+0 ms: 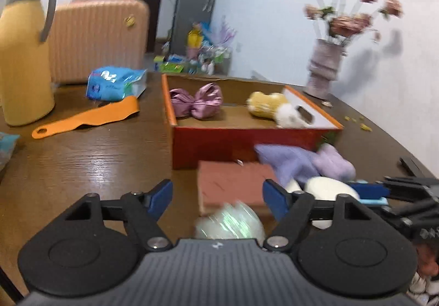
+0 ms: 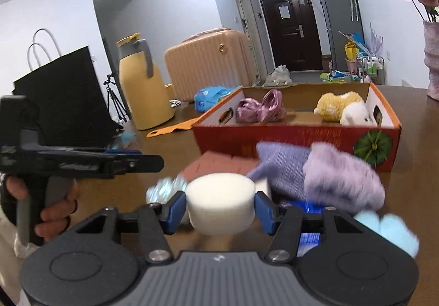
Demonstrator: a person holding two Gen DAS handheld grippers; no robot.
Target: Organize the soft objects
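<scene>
From the left wrist, we see our left gripper with its jaws spread and nothing between them, hovering low over the table. It is free, we judge, to take the next item. Just ahead lie a pink sponge block and a shiny, blurred ball, with a purple cloth draped beside them. The red box sits close behind this pile, its top open toward us so things can drop straight in. A pink satin bow and a yellow-and-white plush toy already rest inside, well apart.

From the right wrist, our right gripper has its jaws pinching a white foam cylinder by its sides, so the soft body is held without being crushed. The purple cloth lies just beyond, in front of the box, where the foam probably belongs.
</scene>
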